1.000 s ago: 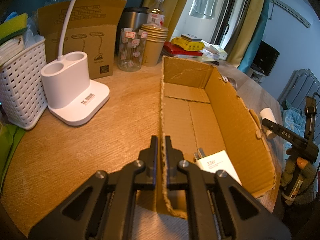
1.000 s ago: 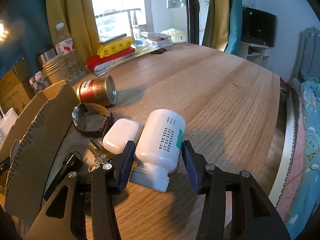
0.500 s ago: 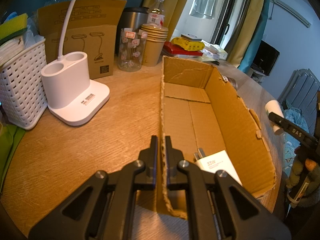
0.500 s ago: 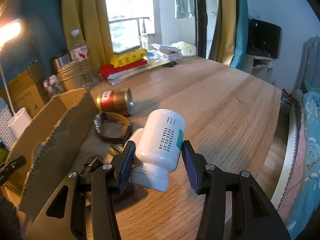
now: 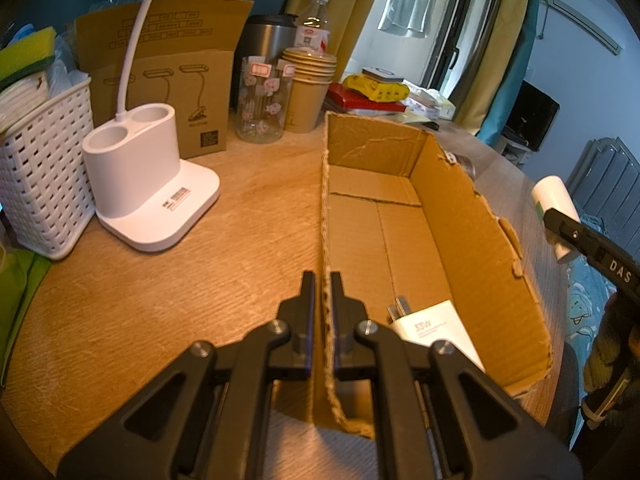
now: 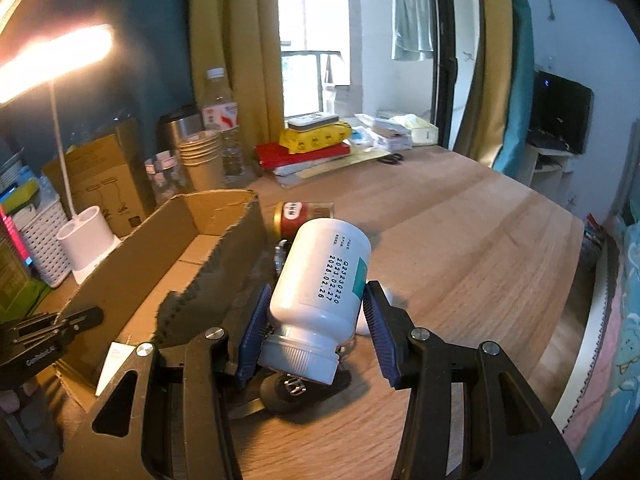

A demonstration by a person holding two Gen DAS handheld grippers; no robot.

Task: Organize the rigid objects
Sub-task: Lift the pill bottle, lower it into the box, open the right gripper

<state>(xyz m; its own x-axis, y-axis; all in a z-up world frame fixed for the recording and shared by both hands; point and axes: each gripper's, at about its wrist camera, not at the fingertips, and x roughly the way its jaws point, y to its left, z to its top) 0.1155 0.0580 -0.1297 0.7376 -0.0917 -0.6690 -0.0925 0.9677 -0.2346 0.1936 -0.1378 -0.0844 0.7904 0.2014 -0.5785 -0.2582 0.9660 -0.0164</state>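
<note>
My right gripper is shut on a white pill bottle and holds it in the air above the table, just right of the open cardboard box. The bottle also shows in the left wrist view, beyond the box's right wall. My left gripper is shut on the box's left wall. A white charger lies in the box's near end. Below the bottle lie a red-and-gold can on its side and a dark key fob.
A white lamp base, a white basket, a brown carton, a glass jar and stacked paper cups stand left of and behind the box. Books and packets lie at the table's back.
My right gripper has lifted the pill bottle higher and moved it left toward the box. The left gripper has stayed shut on the box wall.
</note>
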